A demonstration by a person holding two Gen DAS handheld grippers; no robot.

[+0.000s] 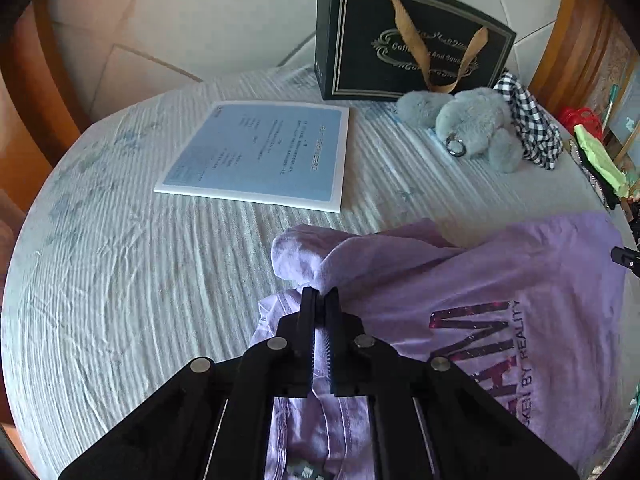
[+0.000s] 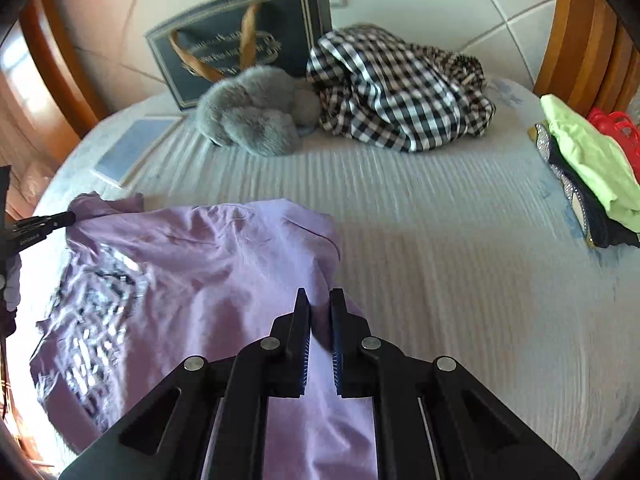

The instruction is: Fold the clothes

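A lilac T-shirt [image 1: 500, 280] with dark printed letters lies on the pale ribbed bedspread [image 1: 120, 280]. My left gripper [image 1: 320, 294] is shut on a bunched fold of the T-shirt at its left edge, near the sleeve. In the right wrist view the T-shirt [image 2: 192, 272] spreads to the left and under the fingers. My right gripper [image 2: 319, 296] sits over the shirt's right edge with a narrow gap between the jaws and lilac cloth showing in that gap. The left gripper's tip [image 2: 44, 222] shows at the far left, pinching the shirt.
A blue-and-white booklet [image 1: 260, 152], a dark gift bag [image 1: 408, 40], a grey plush toy [image 1: 468, 128] and a crumpled checked shirt [image 2: 400, 92] lie at the back of the bed. Folded green and dark clothes [image 2: 588, 168] sit at the right edge. Wooden bed frame [image 2: 576, 32] surrounds it.
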